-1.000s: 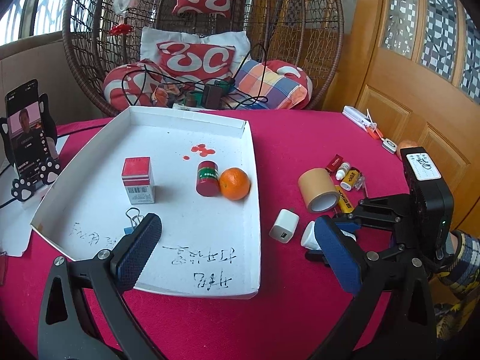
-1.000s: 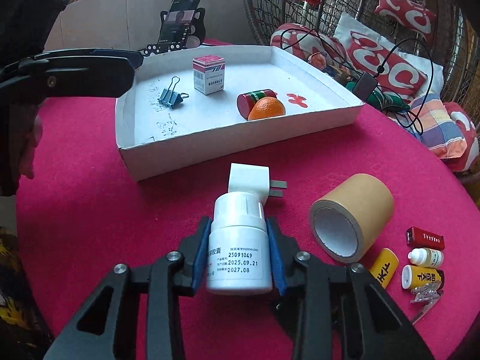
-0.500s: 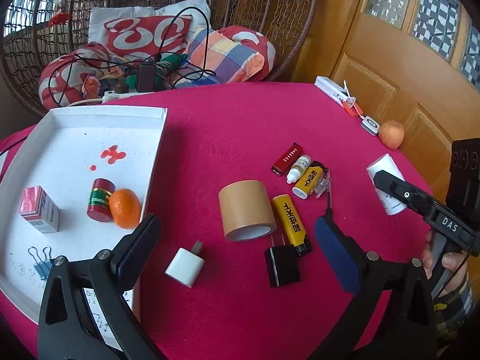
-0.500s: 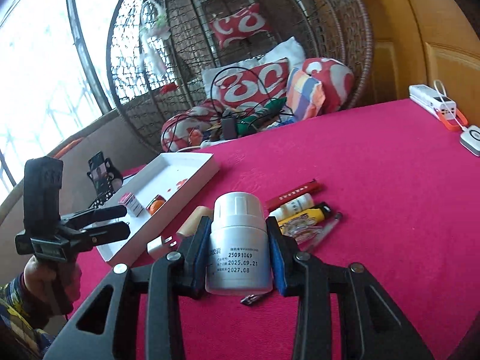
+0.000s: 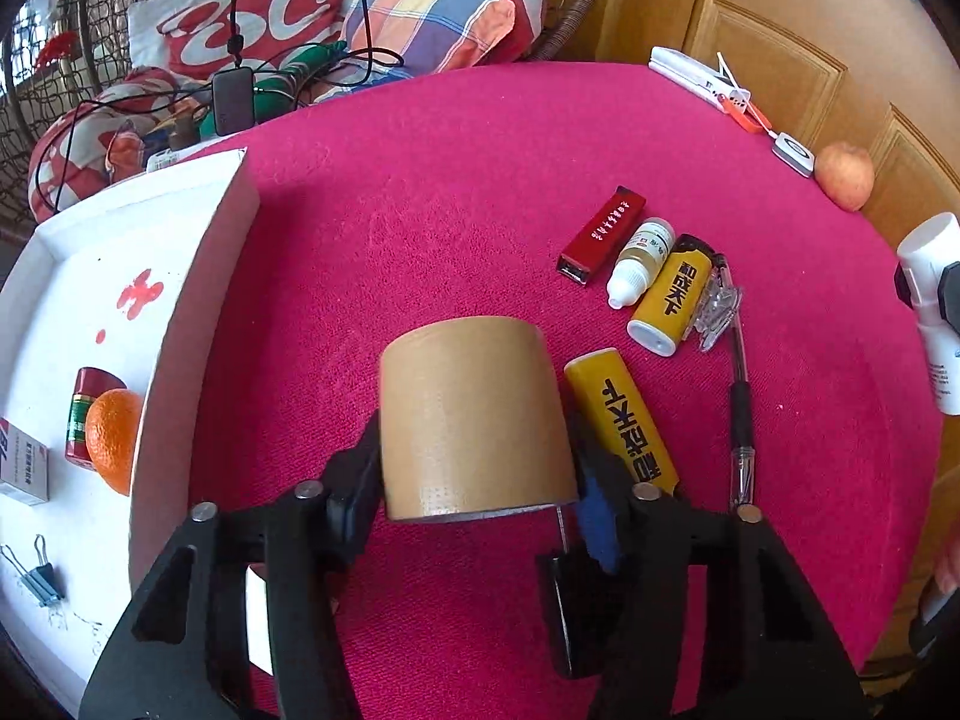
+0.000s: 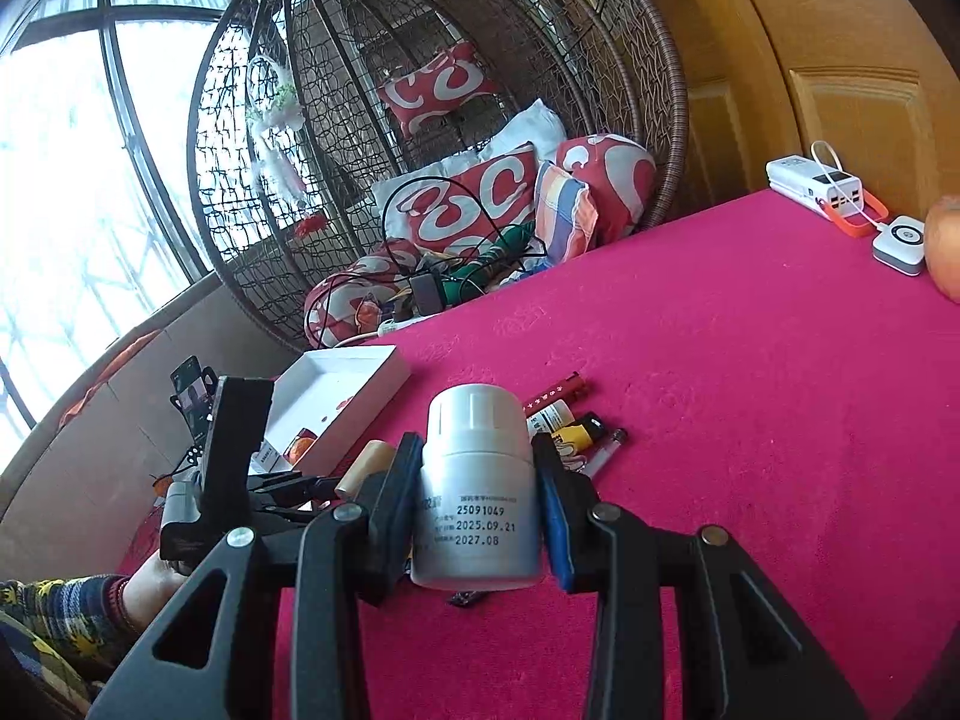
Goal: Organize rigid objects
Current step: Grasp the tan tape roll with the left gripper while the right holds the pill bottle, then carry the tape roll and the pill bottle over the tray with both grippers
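My left gripper (image 5: 477, 486) is shut on the brown tape roll (image 5: 474, 414), which rests on the red tablecloth. My right gripper (image 6: 477, 492) is shut on a white pill bottle (image 6: 477, 492) and holds it above the table; the bottle also shows at the right edge of the left wrist view (image 5: 936, 300). The white tray (image 5: 174, 324) lies to the left with an orange (image 5: 111, 438), a red can (image 5: 87, 396), a small box (image 5: 21, 468) and a binder clip (image 5: 36, 570) in it.
Right of the roll lie two yellow tubes (image 5: 621, 420), a dropper bottle (image 5: 639, 261), a red lighter (image 5: 603, 234), a pen (image 5: 738, 396) and a black plug (image 5: 561, 606). An apple (image 5: 846, 174) and power bank (image 5: 699, 81) sit at the far edge. A wicker chair with cushions (image 6: 480, 192) stands behind.
My left gripper has moved forward and closed on the tape roll. My right gripper has kept its hold on the white bottle and stayed raised at the right.
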